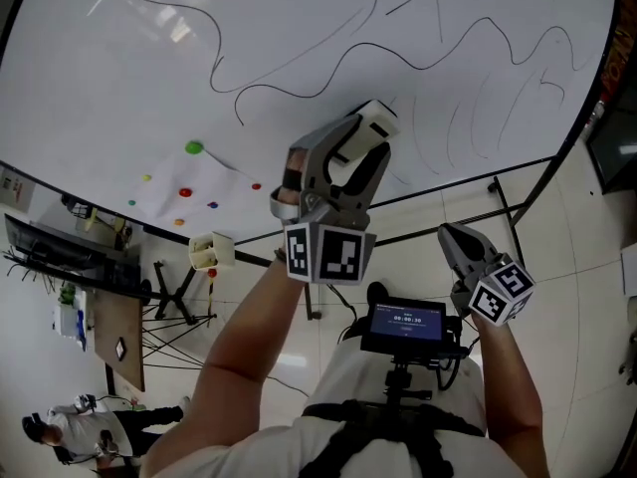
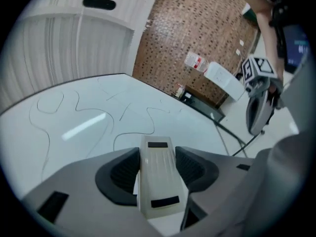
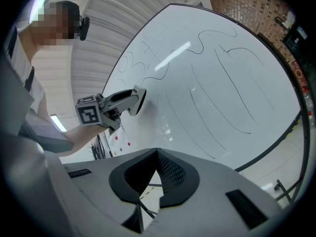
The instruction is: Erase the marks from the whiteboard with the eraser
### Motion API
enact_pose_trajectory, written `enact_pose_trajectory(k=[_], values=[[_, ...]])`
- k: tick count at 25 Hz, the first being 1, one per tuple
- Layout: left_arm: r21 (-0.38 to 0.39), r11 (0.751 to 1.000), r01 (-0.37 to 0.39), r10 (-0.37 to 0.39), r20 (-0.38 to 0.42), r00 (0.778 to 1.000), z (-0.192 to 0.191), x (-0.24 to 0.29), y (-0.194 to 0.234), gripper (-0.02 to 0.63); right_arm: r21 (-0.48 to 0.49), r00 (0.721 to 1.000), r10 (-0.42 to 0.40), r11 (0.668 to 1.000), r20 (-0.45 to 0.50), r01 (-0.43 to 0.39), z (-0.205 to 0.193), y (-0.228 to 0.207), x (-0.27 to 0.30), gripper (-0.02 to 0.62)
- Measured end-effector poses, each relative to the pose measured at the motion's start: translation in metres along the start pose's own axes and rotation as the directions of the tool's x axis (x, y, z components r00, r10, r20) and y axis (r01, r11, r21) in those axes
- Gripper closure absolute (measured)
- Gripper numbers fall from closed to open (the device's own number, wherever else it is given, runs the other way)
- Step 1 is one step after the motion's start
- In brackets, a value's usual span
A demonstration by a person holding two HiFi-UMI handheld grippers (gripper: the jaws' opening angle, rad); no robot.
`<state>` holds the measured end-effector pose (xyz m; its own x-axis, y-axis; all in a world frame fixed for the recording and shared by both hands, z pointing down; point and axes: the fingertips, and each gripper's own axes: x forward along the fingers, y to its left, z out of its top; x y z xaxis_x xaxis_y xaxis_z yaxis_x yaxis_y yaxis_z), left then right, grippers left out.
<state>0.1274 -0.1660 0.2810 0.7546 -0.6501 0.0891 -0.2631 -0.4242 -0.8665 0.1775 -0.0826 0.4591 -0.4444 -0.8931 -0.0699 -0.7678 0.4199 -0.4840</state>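
The whiteboard (image 1: 299, 28) fills the top of the head view and carries long wavy black marker lines (image 1: 299, 93). My left gripper (image 1: 360, 145) is shut on a white eraser (image 1: 375, 122), whose end is at the board's lower part, near a curved line. In the left gripper view the eraser (image 2: 158, 177) sits clamped between both jaws, pointing at the whiteboard (image 2: 74, 127). My right gripper (image 1: 450, 233) hangs lower, off the board's bottom edge, with its jaws shut on nothing. From the right gripper view, my right gripper (image 3: 158, 154) faces the whiteboard (image 3: 212, 73) and the left gripper (image 3: 123, 102).
Small coloured magnets (image 1: 193, 148) dot the board's lower left. A white box (image 1: 211, 251) sits by the board's bottom rail, above the black stand legs (image 1: 179, 302). A small screen (image 1: 404, 322) is mounted at my chest. Another person (image 1: 90, 426) stands lower left.
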Motion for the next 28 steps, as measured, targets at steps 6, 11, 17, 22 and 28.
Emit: enact_pose_trajectory(k=[6, 11, 17, 22, 28], values=[[-0.333, 0.928, 0.167, -0.187, -0.03, 0.982, -0.038, -0.067, -0.052, 0.354, 0.034, 0.999, 0.046, 0.998, -0.018, -0.045, -0.013, 0.015, 0.007, 0.577], [-0.575, 0.796, 0.187, -0.227, 0.003, 0.974, -0.077, -0.101, -0.087, 0.354, 0.059, 0.986, 0.162, 0.985, -0.03, -0.16, -0.017, 0.056, 0.026, 0.577], [-0.767, 0.641, 0.032, -0.16, -0.093, 0.983, -0.144, -0.178, -0.094, 0.354, -0.001, 0.974, 0.21, 0.978, -0.083, -0.21, -0.03, 0.112, 0.049, 0.577], [-0.836, 0.548, -0.026, -0.145, -0.126, 0.981, -0.181, -0.245, -0.099, 0.354, -0.045, 0.96, 0.239, 0.968, -0.146, -0.248, -0.059, 0.17, 0.069, 0.577], [-0.868, 0.495, -0.041, -0.134, -0.123, 0.983, -0.197, -0.289, -0.114, 0.354, -0.067, 0.941, 0.277, 0.953, -0.197, -0.294, -0.083, 0.218, 0.077, 0.577]])
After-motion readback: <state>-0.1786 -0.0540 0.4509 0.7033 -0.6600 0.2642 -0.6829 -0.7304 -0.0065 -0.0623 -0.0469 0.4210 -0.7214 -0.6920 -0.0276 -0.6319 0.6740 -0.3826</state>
